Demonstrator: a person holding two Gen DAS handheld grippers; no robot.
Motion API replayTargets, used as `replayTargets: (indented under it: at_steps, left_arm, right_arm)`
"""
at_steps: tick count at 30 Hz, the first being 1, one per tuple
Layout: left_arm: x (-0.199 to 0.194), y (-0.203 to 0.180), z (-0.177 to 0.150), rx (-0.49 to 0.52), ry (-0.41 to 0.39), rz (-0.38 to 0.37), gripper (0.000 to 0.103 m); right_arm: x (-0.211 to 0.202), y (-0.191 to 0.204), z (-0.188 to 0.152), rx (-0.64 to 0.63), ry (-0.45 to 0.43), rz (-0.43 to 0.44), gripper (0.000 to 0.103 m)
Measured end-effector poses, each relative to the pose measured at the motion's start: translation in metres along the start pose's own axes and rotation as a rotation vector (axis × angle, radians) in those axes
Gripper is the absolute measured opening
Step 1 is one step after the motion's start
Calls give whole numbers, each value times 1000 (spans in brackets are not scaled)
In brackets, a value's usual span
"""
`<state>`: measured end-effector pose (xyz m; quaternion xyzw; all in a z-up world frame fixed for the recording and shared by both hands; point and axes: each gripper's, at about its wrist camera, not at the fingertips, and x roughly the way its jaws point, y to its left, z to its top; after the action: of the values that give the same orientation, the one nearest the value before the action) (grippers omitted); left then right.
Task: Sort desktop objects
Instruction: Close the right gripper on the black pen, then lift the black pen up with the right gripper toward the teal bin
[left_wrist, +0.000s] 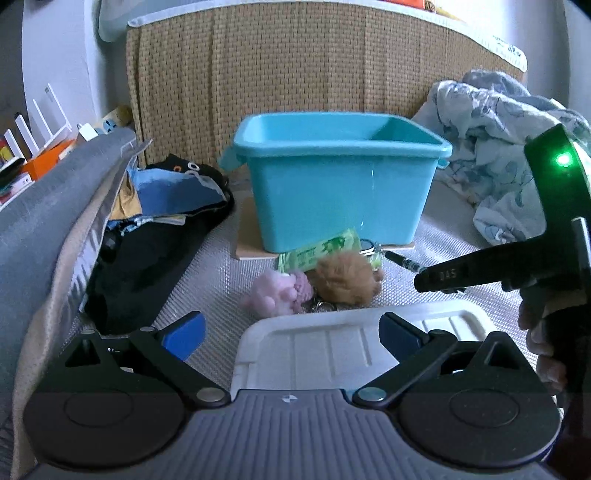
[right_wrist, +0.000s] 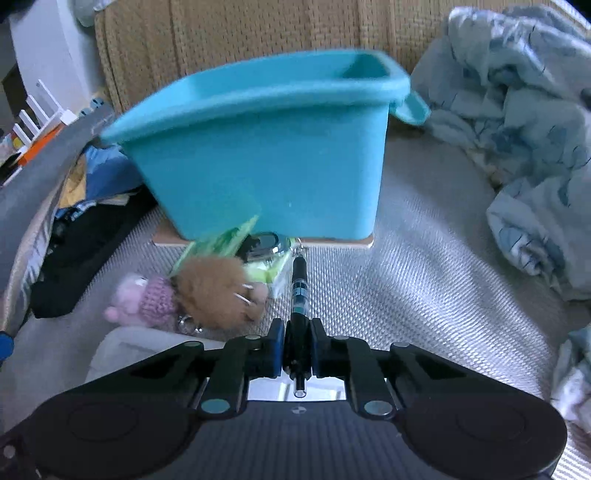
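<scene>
Mat (right_wrist: 424, 295) | pen (right_wrist: 299, 291) clamped lengthwise between right claw (right_wrist: 297, 350) pads

Readable only: letters "DAS" in pale print on the black finger of the right gripper (left_wrist: 439, 277), right side of the left wrist view. Green printing on the green packet (left_wrist: 325, 249) below the blue bin, too blurred to read. Nothing else legible.
</scene>
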<state>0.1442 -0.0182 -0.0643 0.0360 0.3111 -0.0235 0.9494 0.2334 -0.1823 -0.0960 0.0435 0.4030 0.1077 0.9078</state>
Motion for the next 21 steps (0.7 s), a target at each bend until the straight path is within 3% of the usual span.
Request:
replayTargets:
  at_steps: [9,21]
  left_arm:
    - [-16,1,5,-16,-17,3,103]
    - [-30,5,10,19,-38,27,103]
  right_arm:
    - [-47,1,13,-35,-89,-14,16]
    - [-50,4,-18,-85,58,-49,16]
